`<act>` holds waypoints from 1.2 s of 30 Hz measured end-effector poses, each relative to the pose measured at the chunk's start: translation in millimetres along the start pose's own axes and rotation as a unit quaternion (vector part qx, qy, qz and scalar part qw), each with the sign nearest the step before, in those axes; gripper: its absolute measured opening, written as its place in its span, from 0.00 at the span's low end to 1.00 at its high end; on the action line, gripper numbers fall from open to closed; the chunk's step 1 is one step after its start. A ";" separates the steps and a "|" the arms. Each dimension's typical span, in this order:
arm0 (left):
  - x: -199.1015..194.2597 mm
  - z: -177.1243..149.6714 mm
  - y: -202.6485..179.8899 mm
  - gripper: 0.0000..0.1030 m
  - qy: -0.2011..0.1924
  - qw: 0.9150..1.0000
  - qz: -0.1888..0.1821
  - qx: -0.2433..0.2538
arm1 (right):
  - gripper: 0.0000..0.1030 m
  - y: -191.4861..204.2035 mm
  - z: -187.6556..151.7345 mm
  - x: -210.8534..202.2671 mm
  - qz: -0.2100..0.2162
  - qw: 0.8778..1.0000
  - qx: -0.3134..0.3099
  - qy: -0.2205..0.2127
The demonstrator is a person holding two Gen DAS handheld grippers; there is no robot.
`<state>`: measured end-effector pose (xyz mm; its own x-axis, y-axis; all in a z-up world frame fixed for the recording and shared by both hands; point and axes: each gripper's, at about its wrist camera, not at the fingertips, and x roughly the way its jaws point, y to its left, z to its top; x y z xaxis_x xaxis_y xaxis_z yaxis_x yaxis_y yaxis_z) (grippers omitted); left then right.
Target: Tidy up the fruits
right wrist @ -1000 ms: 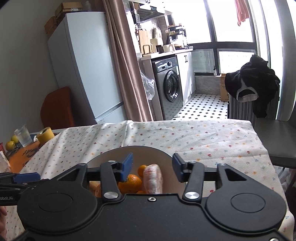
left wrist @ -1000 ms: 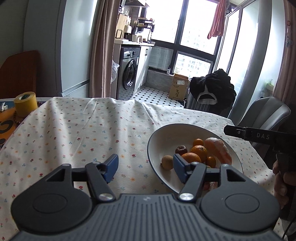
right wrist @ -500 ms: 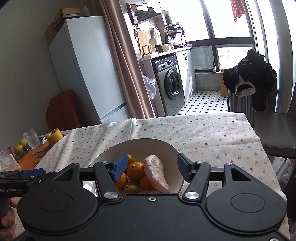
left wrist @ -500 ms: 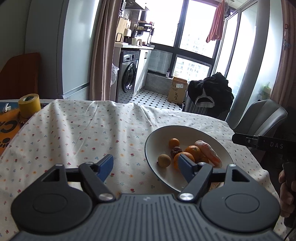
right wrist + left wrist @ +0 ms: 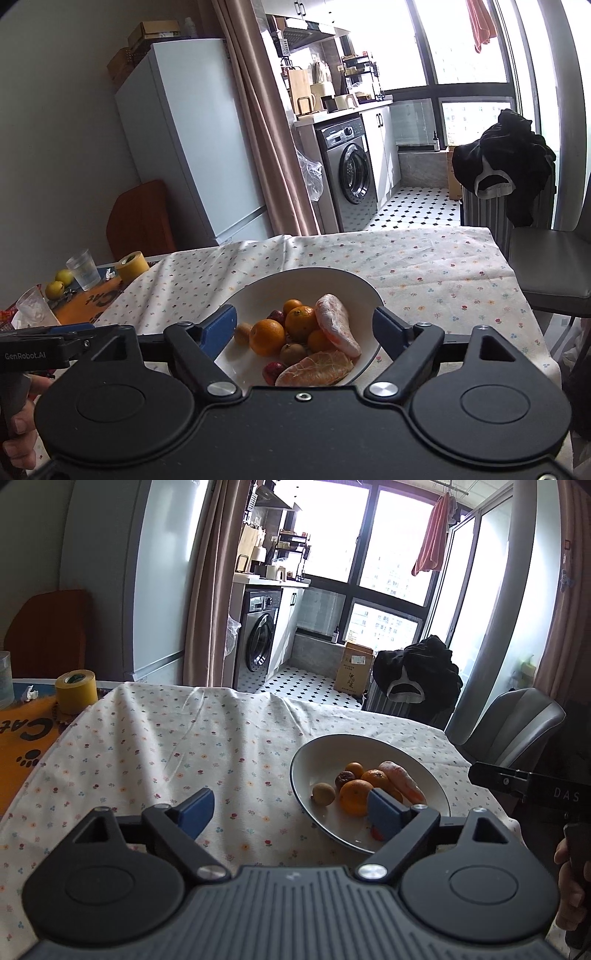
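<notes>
Both grippers raised above table (image 5: 155, 746), jaws wide apart, nothing held. Left gripper (image 5: 291, 812) over flowered cloth (image 5: 221, 738) just left of bowl (image 5: 317, 753), its right finger overlapping bowl's near rim in left view. Right gripper (image 5: 304, 325) centred over bowl (image 5: 332, 275), fruit showing between blue pads (image 5: 221, 326). Bowl sitting on cloth toward table's right edge, nearer front than back. Fruit all inside bowl, piled on its right half: oranges (image 5: 267, 336) of mixed sizes, kiwis (image 5: 291, 352), dark red fruit (image 5: 276, 316), peeled pinkish segment (image 5: 334, 326) lying lengthwise on pile, another peeled segment (image 5: 317, 371) at near rim, strawberry-like red piece (image 5: 272, 371) beside it. Same pile in left view: orange (image 5: 355, 796), kiwi (image 5: 323, 794), segment (image 5: 400, 784). Left half of bowl bare. Far left end of table uncovered: yellow tape roll (image 5: 75, 691), orange mat (image 5: 26, 746), plastic cups (image 5: 83, 274), two yellow-green fruits (image 5: 59, 282) outside bowl. Right gripper's side seen at right edge of left view with fingers of a hand (image 5: 570, 882) on its handle; left gripper's body and a hand (image 5: 18, 424) at lower left of right view. Chair (image 5: 550, 266) at table's right side
</notes>
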<state>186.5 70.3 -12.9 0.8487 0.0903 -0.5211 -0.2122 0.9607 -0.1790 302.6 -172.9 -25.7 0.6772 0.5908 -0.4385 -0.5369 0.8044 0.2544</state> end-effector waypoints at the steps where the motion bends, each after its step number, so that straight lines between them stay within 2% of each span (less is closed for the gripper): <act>1: -3.4 0.0 0.2 0.88 -0.002 1.000 0.001 -0.001 | 0.80 1.3 -0.8 -3.1 0.001 1.000 -0.001 -0.001; 4: -13.0 -0.4 0.8 0.90 -0.007 1.000 0.000 -0.004 | 0.86 5.3 -2.4 -12.8 0.006 1.000 -0.001 -0.003; 6: -19.4 -0.1 1.1 0.91 -0.009 1.000 -0.005 -0.001 | 0.96 8.2 -3.3 -18.9 0.008 1.000 -0.003 -0.004; 8: -25.7 0.3 1.1 0.93 -0.011 1.000 -0.002 -0.003 | 1.00 11.0 -4.8 -25.4 0.007 1.000 -0.006 -0.008; 17: -58.7 -2.3 -1.6 1.00 -0.016 1.000 -0.005 -0.012 | 1.00 18.5 -12.0 -53.8 0.007 1.000 0.001 -0.004; 21: -72.8 -3.8 -4.2 1.00 -0.016 1.000 -0.009 -0.016 | 1.00 23.6 -16.0 -68.4 0.007 1.000 -0.004 -0.008; 25: -84.7 -7.6 -7.4 1.00 -0.010 1.000 0.005 -0.010 | 1.00 25.9 -20.0 -83.2 0.009 1.000 -0.003 -0.013; 36: -116.9 -15.3 -7.0 1.00 -0.019 1.000 0.014 -0.009 | 1.00 39.4 -29.9 -113.6 0.016 1.000 -0.011 0.002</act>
<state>81.3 48.9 36.5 0.8601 0.1277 -0.4940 -0.2450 0.9526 -0.1804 189.5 -210.3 8.4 0.6578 0.6151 -0.4346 -0.5687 0.7840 0.2489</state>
